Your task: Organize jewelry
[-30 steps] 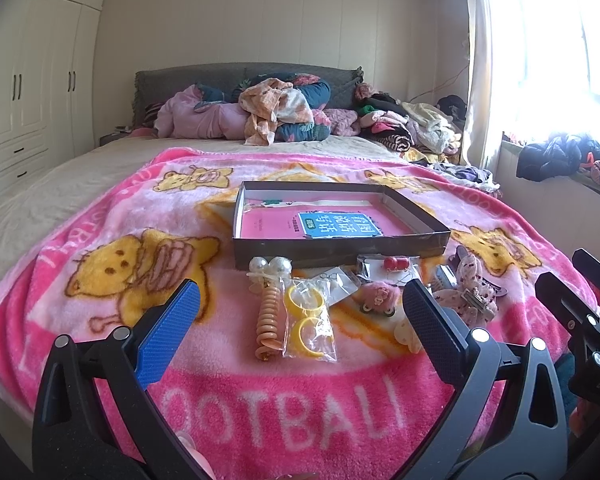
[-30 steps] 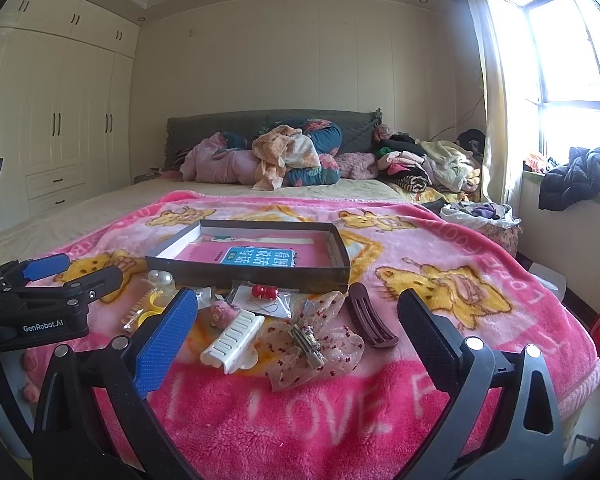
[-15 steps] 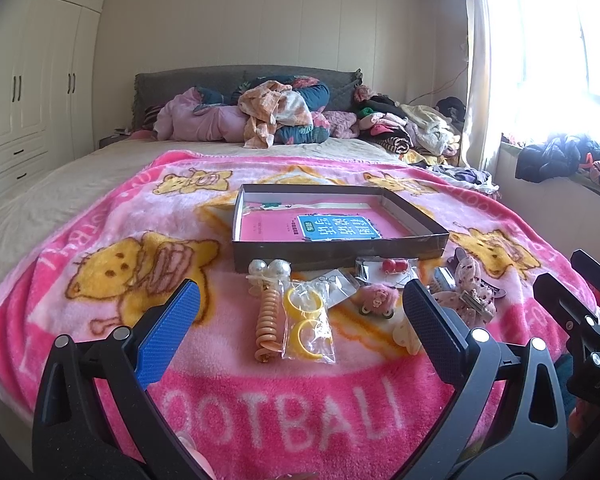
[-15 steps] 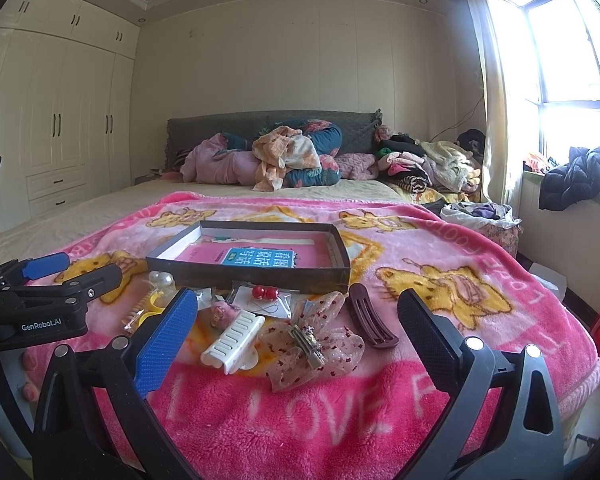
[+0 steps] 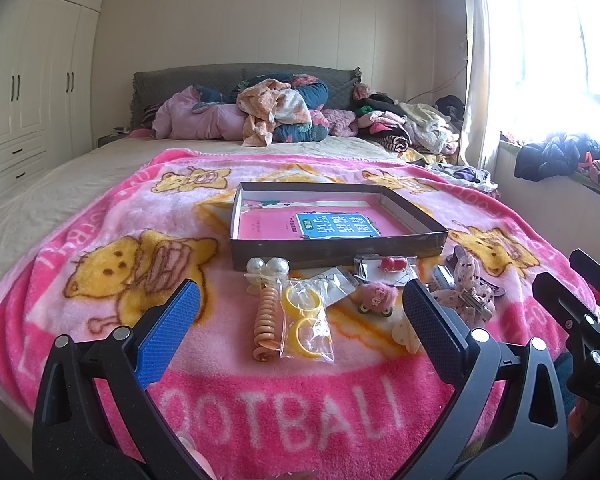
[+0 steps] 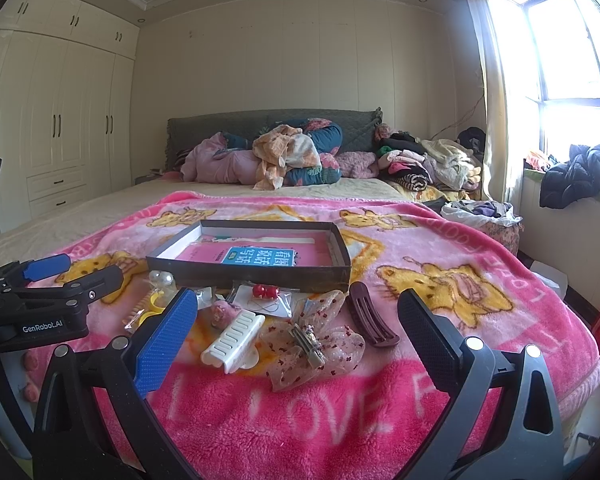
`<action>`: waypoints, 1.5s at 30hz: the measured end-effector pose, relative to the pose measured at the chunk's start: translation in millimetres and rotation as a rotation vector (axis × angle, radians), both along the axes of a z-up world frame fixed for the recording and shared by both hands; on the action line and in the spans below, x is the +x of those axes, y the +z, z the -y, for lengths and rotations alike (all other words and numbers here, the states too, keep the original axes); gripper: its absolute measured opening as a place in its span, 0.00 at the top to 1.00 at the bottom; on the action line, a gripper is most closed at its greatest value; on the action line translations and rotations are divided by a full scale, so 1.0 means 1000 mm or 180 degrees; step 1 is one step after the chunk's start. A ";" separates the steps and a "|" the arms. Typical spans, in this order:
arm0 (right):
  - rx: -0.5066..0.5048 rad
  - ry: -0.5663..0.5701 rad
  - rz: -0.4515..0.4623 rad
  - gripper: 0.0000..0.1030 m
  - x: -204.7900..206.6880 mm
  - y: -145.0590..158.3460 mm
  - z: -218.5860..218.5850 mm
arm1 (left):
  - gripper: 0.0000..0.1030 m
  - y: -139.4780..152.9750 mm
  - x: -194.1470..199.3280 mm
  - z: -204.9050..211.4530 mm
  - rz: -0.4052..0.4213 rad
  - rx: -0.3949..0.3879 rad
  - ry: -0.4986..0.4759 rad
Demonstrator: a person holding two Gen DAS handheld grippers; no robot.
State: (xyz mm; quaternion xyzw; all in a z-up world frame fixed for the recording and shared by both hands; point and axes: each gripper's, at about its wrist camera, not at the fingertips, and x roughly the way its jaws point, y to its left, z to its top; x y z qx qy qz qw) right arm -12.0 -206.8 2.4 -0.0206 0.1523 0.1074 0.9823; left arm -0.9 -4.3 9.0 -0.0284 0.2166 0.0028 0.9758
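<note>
Pink fleece blanket (image 5: 112, 216) covers the bed, and on it a shallow dark box (image 5: 340, 246) sits with the trinkets strewn along its near wall. Yellow rings in a clear packet (image 5: 306, 322) and a peach coil (image 5: 267, 316) lie ahead of the left gripper (image 5: 298, 330). A white hair clip (image 6: 234, 338) and sheer bow clip (image 6: 314, 344) lie ahead of the right gripper (image 6: 296, 336). Both grippers are spread wide, empty, touching nothing.
</note>
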 end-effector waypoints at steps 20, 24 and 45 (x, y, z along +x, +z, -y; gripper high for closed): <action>-0.0059 0.0154 -0.0176 0.06 0.012 -0.002 -0.015 | 0.10 -0.013 0.010 -0.010 -0.0179 -0.0108 0.0077; -0.0136 0.0224 -0.0289 0.06 0.021 -0.006 -0.020 | 0.10 -0.019 0.018 -0.019 -0.0287 -0.0158 0.0120; -0.0438 0.0203 -0.1155 0.09 0.087 -0.038 0.002 | 0.21 -0.046 0.071 -0.005 -0.0867 0.0011 -0.0322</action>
